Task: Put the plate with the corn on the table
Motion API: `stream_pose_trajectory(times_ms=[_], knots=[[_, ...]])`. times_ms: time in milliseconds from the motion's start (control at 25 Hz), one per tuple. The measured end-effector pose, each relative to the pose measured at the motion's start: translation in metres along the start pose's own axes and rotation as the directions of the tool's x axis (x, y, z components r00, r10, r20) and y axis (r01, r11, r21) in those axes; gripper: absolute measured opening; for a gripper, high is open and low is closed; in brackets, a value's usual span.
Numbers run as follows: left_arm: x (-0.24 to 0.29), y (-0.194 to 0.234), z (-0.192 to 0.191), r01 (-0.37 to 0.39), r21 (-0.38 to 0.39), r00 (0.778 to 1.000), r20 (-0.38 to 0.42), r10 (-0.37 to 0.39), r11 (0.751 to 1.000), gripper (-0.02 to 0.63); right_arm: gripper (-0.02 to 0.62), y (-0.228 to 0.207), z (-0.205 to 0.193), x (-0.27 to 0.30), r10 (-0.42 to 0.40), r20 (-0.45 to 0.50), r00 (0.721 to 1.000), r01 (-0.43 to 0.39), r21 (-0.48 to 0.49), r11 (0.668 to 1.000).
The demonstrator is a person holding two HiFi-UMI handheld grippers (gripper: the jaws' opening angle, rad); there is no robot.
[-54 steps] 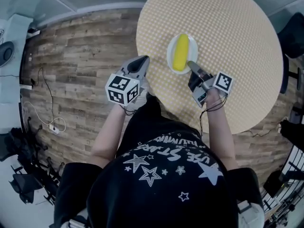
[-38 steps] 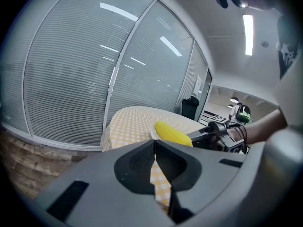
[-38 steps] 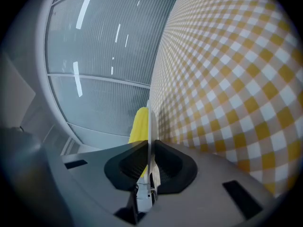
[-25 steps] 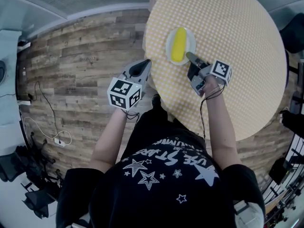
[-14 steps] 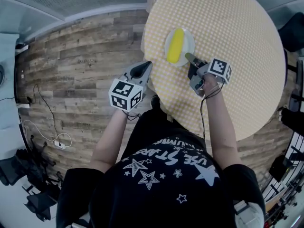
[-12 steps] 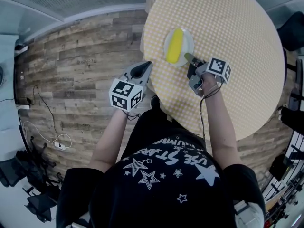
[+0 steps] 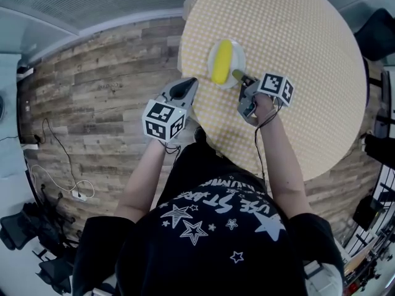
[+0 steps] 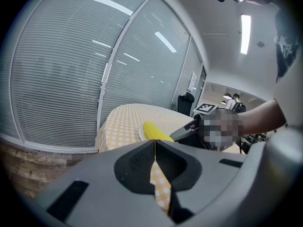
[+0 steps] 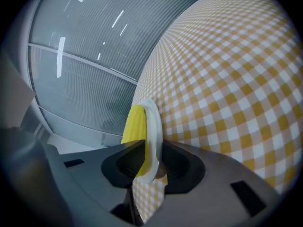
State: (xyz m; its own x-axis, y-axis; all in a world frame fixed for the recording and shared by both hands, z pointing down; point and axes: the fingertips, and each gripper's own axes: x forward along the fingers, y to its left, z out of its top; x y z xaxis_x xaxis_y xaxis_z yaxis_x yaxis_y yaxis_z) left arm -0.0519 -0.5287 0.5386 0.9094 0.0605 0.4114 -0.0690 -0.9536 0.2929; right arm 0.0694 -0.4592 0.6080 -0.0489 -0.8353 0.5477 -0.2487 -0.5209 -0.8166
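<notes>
**Plate Down, Tongs Letting Go**

The plate (image 7: 238, 57) with the corn (image 7: 221, 61) lay on the checked counter (image 7: 296, 54), near its left edge. The right tongs (image 7: 237, 77) were opening with the plate's rim between them, so the release seemed in hand. The next move called for backing straight off without nudging the rim. The left tongs (image 7: 185, 86) hung closed and empty over the wood floor (image 7: 99, 91), beside the counter and out of the way.

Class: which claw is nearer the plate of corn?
Right. The right claw has the plate between its opening jaws, at the rim; the left claw, shut, is apart, near the table edge.
</notes>
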Motion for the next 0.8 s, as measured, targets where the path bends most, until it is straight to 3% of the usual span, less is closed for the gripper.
stream_pose_trajectory(times_ms=[240,400,560,680,800], knots=[[-0.003,-0.005,0.000,-0.015,0.005,1.000,-0.003,0.015,1.000,0.011,0.162,-0.001,0.006,-0.010,-0.062,0.031,0.998,0.064,-0.056,0.996],[-0.006,-0.011,0.001,-0.022,0.006,1.000,0.006,0.022,1.000,0.011,0.166,-0.004,0.006,-0.022,-0.050,0.050,0.997,0.054,-0.064,0.997],[-0.008,-0.024,0.007,-0.033,0.017,0.999,0.025,0.032,0.999,0.011,0.166,0.011,0.012,-0.043,0.085,0.102,0.991,-0.075,-0.101,0.992],[-0.011,-0.033,0.012,-0.050,0.019,0.998,0.043,0.050,0.999,0.011,0.164,0.031,0.015,-0.063,0.217,0.125,0.968,-0.196,-0.156,0.968],[-0.015,-0.048,0.015,-0.076,0.023,0.996,0.049,0.075,0.997,0.011,0.161,0.043,0.013,-0.087,0.288,0.110,0.951,-0.259,-0.220,0.940]])
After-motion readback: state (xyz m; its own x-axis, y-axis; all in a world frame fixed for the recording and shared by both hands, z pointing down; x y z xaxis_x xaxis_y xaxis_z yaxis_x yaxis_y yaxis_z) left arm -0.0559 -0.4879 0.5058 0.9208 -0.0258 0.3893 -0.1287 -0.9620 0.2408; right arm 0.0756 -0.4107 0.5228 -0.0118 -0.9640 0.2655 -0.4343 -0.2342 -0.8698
